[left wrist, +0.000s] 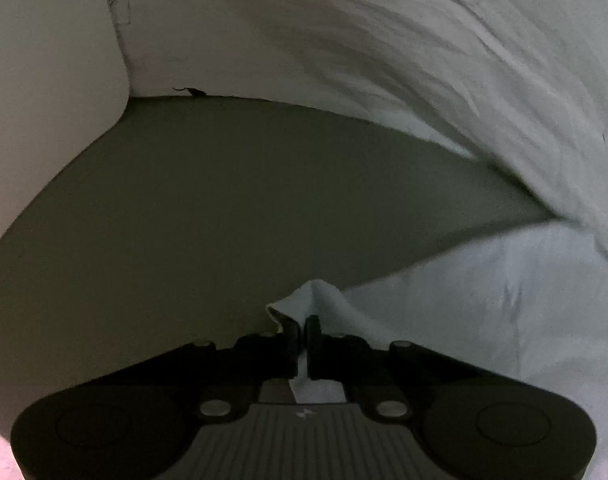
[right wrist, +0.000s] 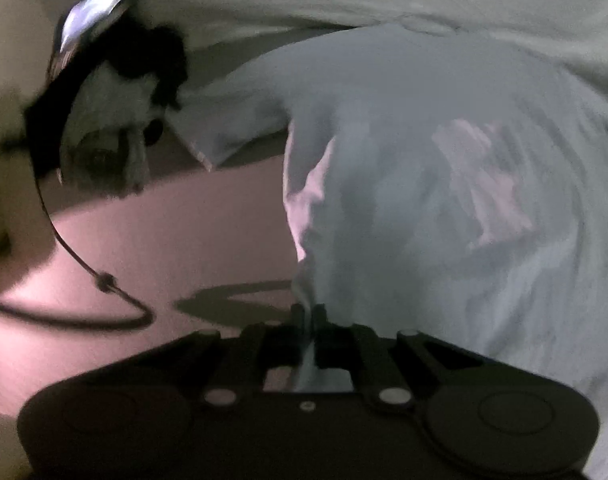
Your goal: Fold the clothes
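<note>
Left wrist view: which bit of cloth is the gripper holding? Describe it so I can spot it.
Start at the pale blue garment spread at lower right on the dark surface. Follow its edge left to the left gripper. The held bit is the small corner peaking above the shut fingers, the only cloth raised there.

Left gripper at bottom centre, pinched on garment corner; rest of garment to its right on the surface. Bedding behind. Right gripper pinched on garment edge, cable to its left.
</note>
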Demonstrator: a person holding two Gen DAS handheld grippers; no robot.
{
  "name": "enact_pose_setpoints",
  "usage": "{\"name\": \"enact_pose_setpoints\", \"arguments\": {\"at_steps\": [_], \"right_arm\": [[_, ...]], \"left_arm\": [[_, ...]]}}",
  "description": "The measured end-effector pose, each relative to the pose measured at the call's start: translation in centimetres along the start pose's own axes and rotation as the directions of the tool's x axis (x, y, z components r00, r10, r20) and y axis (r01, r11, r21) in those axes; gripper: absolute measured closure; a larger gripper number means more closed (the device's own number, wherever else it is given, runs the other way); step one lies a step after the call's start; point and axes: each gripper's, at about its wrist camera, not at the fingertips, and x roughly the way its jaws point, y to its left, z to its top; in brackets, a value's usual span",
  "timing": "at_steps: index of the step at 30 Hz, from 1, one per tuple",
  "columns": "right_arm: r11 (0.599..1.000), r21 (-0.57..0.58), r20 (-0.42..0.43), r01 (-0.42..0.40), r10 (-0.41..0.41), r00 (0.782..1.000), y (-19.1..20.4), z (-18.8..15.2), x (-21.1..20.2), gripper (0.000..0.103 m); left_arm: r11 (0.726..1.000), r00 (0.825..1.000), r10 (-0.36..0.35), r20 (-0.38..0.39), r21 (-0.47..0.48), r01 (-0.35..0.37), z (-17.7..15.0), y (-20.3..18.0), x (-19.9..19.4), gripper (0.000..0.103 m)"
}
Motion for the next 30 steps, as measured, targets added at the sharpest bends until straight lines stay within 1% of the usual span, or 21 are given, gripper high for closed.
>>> {"name": "enact_pose_setpoints", "arguments": {"at_steps": [4, 6, 8, 10, 11, 14, 16, 17, 18, 19, 20, 21, 22, 23, 24, 25, 26, 27, 28, 29, 30], "right_arm": [[0.993, 0.101, 0.045, -0.057, 0.053, 0.998, -2.9, 0.9, -2.0, 0.099], [0.987, 0.144, 0.077, -0.071, 0.060, 0.995, -4.6, 1.2, -3.2, 0.099], [0.979, 0.185, 0.119, -0.088, 0.066, 0.991, -6.7, 1.5, -4.7, 0.099], [0.967, 0.232, 0.159, -0.107, 0.071, 0.985, -9.2, 1.8, -5.8, 0.099], [0.960, 0.255, 0.179, -0.117, 0.072, 0.981, -10.4, 2.0, -6.4, 0.099], [0.959, 0.270, 0.217, -0.089, 0.030, 0.976, -14.7, 2.4, -7.5, 0.099], [0.957, 0.283, 0.224, -0.067, 0.002, 0.974, -17.6, 2.4, -7.8, 0.099], [0.950, 0.304, 0.216, -0.070, 0.003, 0.976, -19.2, 2.5, -7.5, 0.099], [0.936, 0.347, 0.205, -0.049, -0.025, 0.978, -21.2, 2.2, -7.2, 0.099], [0.923, 0.386, 0.193, -0.010, -0.070, 0.979, -22.7, 2.0, -7.0, 0.094], [0.913, 0.407, 0.174, 0.019, -0.098, 0.980, -24.2, 1.5, -6.7, 0.089], [0.907, 0.419, 0.152, 0.038, -0.111, 0.982, -25.0, 1.6, -6.1, 0.077], [0.902, 0.429, 0.135, 0.053, -0.122, 0.983, -25.8, 1.3, -5.9, 0.070], [0.898, 0.437, 0.139, 0.049, -0.122, 0.983, -26.5, 0.9, -6.2, 0.068], [0.896, 0.444, 0.155, 0.025, -0.104, 0.982, -27.0, 0.3, -6.6, 0.064], [0.892, 0.453, 0.170, -0.015, -0.069, 0.983, -27.3, -0.4, -6.9, 0.055], [0.889, 0.456, 0.174, -0.043, -0.042, 0.984, -27.6, -1.1, -7.0, 0.053], [0.885, 0.460, 0.178, -0.070, -0.015, 0.984, -27.9, -1.8, -7.1, 0.052], [0.890, 0.446, 0.162, -0.091, 0.020, 0.987, -28.0, -2.3, -7.0, 0.052], [0.894, 0.433, 0.144, -0.113, 0.055, 0.988, -28.1, -2.9, -7.0, 0.052], [0.906, 0.406, 0.129, -0.124, 0.078, 0.989, -27.7, -2.9, -6.8, 0.052]], "left_arm": [[0.998, 0.997, -0.058, 0.056, -0.024, 0.059, 1.8, -0.8, -2.6, 0.101], [0.993, 0.991, -0.107, 0.086, -0.038, 0.110, 2.9, -1.9, -4.5, 0.101], [0.988, 0.981, -0.150, 0.121, -0.021, 0.154, 3.9, -3.8, -6.3, 0.101], [0.976, 0.964, -0.219, 0.151, 0.009, 0.220, 4.7, -6.4, -8.2, 0.101], [0.966, 0.952, -0.257, 0.163, 0.027, 0.256, 5.0, -8.2, -9.3, 0.101], [0.941, 0.920, -0.339, 0.197, 0.098, 0.325, 5.0, -13.8, -12.3, 0.101], [0.924, 0.904, -0.374, 0.208, 0.165, 0.345, 4.2, -18.6, -14.2, 0.099], [0.915, 0.900, -0.386, 0.203, 0.209, 0.345, 3.6, -21.2, -14.7, 0.096], [0.905, 0.897, -0.397, 0.195, 0.249, 0.346, 2.9, -23.5, -15.1, 0.090], [0.891, 0.897, -0.410, 0.165, 0.282, 0.355, 2.1, -25.3, -15.3, 0.064], [0.867, 0.898, -0.429, 0.097, 0.324, 0.379, 1.0, -27.0, -15.4, 0.044], [0.839, 0.895, -0.445, 0.028, 0.363, 0.406, 0.0, -28.6, -15.5, 0.038], [0.812, 0.888, -0.460, -0.026, 0.394, 0.432, -1.1, -29.8, -15.8, 0.037], [0.794, 0.877, -0.479, -0.032, 0.412, 0.448, -2.6, -29.7, -16.7, 0.037], [0.783, 0.872, -0.489, -0.011, 0.435, 0.444, -4.5, -29.1, -17.9, 0.034], [0.778, 0.871, -0.490, 0.005, 0.452, 0.436, -6.4, -28.2, -19.0, 0.027], [0.788, 0.883, -0.470, 0.008, 0.454, 0.416, -8.5, -26.8, -19.7, 0.022], [0.798, 0.893, -0.449, 0.011, 0.455, 0.395, -10.6, -25.4, -20.4, 0.022], [0.810, 0.906, -0.424, 0.006, 0.449, 0.377, -12.8, -23.9, -21.0, 0.022], [0.834, 0.922, -0.386, -0.023, 0.420, 0.359, -15.0, -22.1, -21.1, 0.022], [0.864, 0.939, -0.341, -0.056, 0.374, 0.336, -17.0, -20.2, -20.8, 0.022]]}}
